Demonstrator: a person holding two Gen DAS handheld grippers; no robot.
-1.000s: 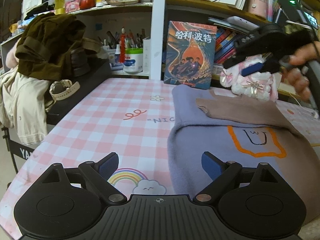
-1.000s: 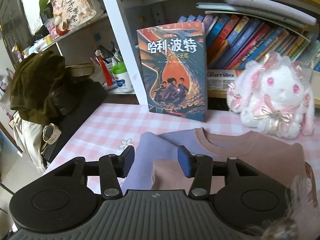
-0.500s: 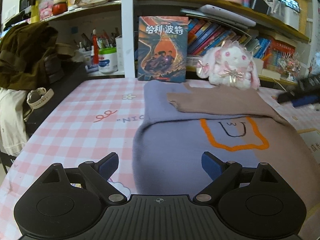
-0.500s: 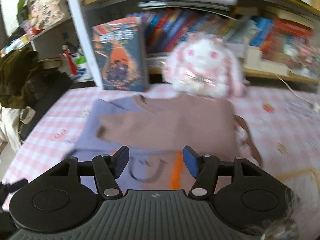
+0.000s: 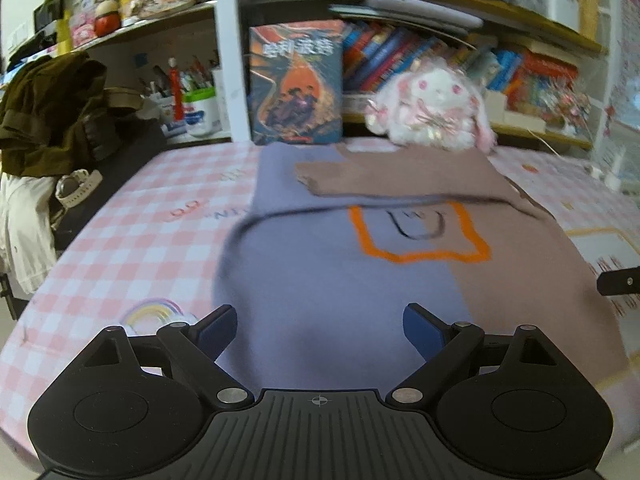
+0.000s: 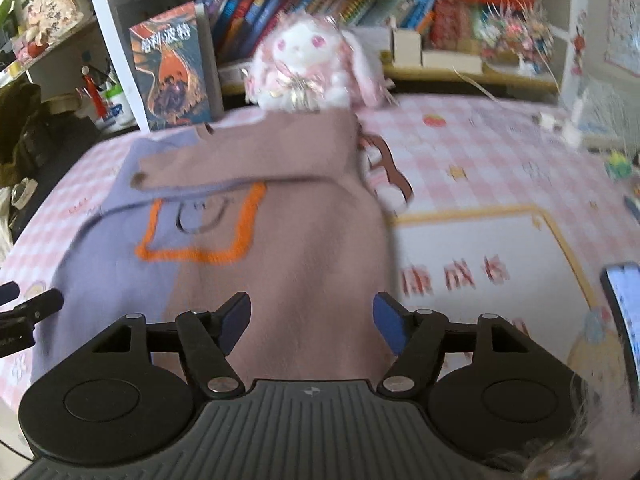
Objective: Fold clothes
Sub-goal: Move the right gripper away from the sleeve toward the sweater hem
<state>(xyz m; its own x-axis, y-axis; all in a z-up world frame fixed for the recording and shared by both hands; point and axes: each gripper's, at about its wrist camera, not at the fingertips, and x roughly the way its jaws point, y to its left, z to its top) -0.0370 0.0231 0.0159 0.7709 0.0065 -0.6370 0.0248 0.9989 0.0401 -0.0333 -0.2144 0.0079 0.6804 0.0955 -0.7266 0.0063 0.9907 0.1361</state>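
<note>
The left gripper [image 5: 318,330] hangs over the near hem of the sweater [image 5: 340,276], jaws spread wide with nothing between the pads; the lilac half of the garment lies directly ahead of and below its fingertips. The right gripper [image 6: 312,322] hangs over the brown half of the same sweater [image 6: 304,248]; its jaws have just been opening and stand apart, with fabric beneath them but nothing pressed between the pads. The sweater lies flat on the pink checked tablecloth [image 5: 132,240], running away from both grippers, with a brown sleeve [image 5: 400,180] folded across the chest just beyond the orange outlined patch [image 5: 416,236]. Past the collar, farther ahead of the grippers, a plush rabbit [image 6: 308,68] sits at the shelf edge beside an upright book [image 6: 172,76]. To the right of the right gripper, near the frame edge, lies a phone [image 6: 624,312]. Far left of the left gripper, a dark green garment [image 5: 52,112] is heaped on a black surface. Both views are motion-blurred.
</note>
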